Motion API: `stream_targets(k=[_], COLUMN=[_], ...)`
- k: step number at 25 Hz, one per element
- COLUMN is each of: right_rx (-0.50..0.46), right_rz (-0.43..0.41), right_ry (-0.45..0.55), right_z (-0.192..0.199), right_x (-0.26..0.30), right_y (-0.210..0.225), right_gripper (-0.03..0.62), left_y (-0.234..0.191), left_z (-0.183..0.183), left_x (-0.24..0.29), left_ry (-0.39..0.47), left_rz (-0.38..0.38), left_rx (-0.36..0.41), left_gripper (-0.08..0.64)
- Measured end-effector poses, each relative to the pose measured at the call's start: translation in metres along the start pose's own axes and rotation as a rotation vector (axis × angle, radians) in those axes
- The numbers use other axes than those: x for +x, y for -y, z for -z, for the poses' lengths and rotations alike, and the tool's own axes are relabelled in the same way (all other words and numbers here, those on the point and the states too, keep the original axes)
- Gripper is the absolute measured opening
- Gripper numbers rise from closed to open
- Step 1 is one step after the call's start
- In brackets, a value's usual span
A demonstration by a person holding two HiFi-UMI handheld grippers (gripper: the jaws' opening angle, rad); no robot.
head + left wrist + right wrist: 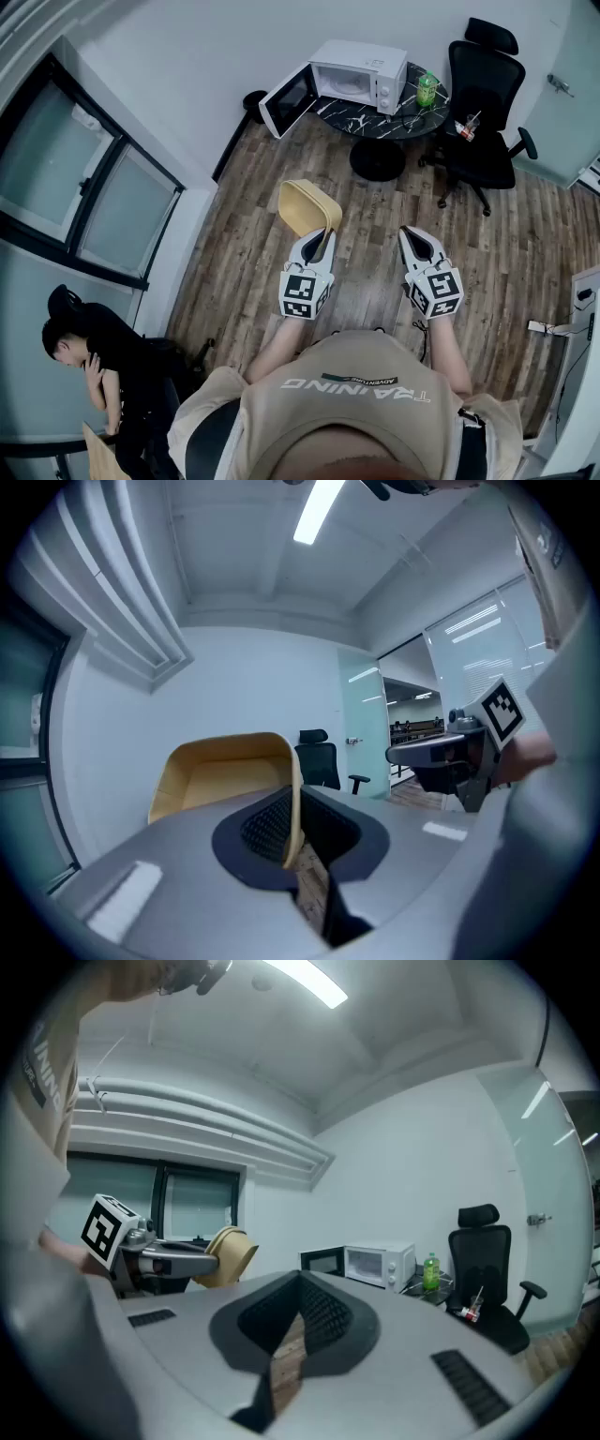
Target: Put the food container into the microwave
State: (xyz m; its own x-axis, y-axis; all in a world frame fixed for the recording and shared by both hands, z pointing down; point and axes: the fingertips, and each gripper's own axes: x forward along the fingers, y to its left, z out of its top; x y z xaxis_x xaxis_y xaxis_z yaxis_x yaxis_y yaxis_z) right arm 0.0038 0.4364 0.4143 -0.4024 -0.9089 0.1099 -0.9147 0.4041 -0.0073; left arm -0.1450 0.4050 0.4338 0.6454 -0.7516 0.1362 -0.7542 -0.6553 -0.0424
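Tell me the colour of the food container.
The food container is pale yellow; it shows best in the left gripper view.

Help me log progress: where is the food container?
In the head view, just left of centre, the food container is clamped in the left tongs, well short of the microwave.

The food container (309, 208) looks like smooth, matt tan plastic. The left gripper (322, 236) is matt grey plastic with ribbed black pads (267, 825). The floor (525, 244) is wood-grain planks. The bench (394, 124) top is glossy, dark and marble-veined. The microwave (361, 73) is smooth white.
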Motion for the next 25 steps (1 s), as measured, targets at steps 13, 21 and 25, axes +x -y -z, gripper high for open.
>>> stream_targets(k=[13, 21, 25], right_rx=[-0.012, 0.009, 0.021], right_rz=[-0.071, -0.007, -0.006], right_ry=[-0.074, -0.14, -0.176], right_z=[0.024, 0.047, 0.064], right_x=[0.053, 0.056, 0.051], right_y=[-0.038, -0.048, -0.054], right_gripper=[0.009, 0.009, 0.009], left_y=[-0.03, -0.042, -0.035], left_z=[0.03, 0.072, 0.076], left_x=[0.002, 0.003, 0.0], left_ry=[-0.057, -0.133, -0.125], left_rz=[0.042, 0.113, 0.137], left_rx=[-0.041, -0.072, -0.072], left_gripper=[0.028, 0.029, 0.029])
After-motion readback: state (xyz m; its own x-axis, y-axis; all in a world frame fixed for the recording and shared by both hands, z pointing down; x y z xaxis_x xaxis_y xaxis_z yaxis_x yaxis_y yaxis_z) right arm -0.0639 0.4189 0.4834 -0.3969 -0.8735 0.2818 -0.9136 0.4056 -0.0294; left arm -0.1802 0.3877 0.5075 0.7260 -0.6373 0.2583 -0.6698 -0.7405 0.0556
